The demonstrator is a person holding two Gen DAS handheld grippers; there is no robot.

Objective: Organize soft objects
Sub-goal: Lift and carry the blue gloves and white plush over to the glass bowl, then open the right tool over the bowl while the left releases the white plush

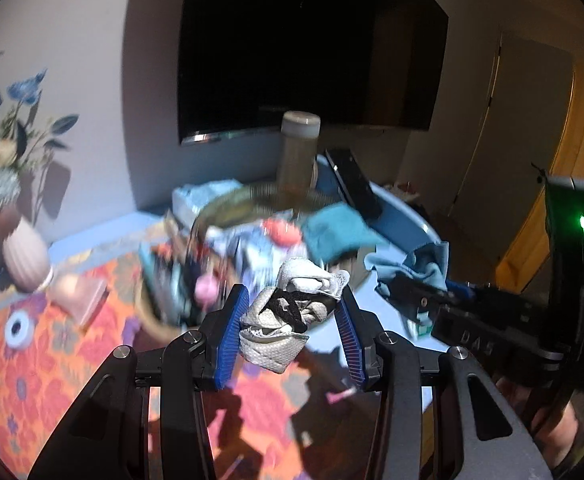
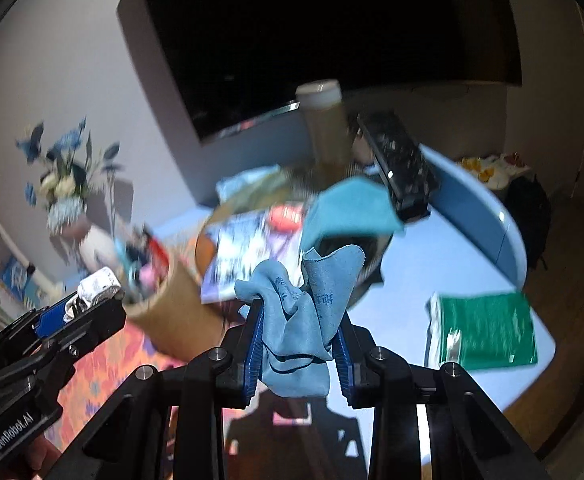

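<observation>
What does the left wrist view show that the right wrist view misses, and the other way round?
Left only: a roll of tape on the patterned cloth.
Right only: a green packet on the blue table.
Both: the left hand-held gripper shut on a white mesh bundle, the right hand-held gripper shut on a light blue cloth, and the jar.

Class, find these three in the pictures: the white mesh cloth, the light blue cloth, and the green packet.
white mesh cloth (image 1: pixel 288 320): left wrist view, bundle's middle, between the fingers.
light blue cloth (image 2: pixel 299 328): right wrist view, folds between the fingers.
green packet (image 2: pixel 487 330): right wrist view, centre of its face.
</observation>
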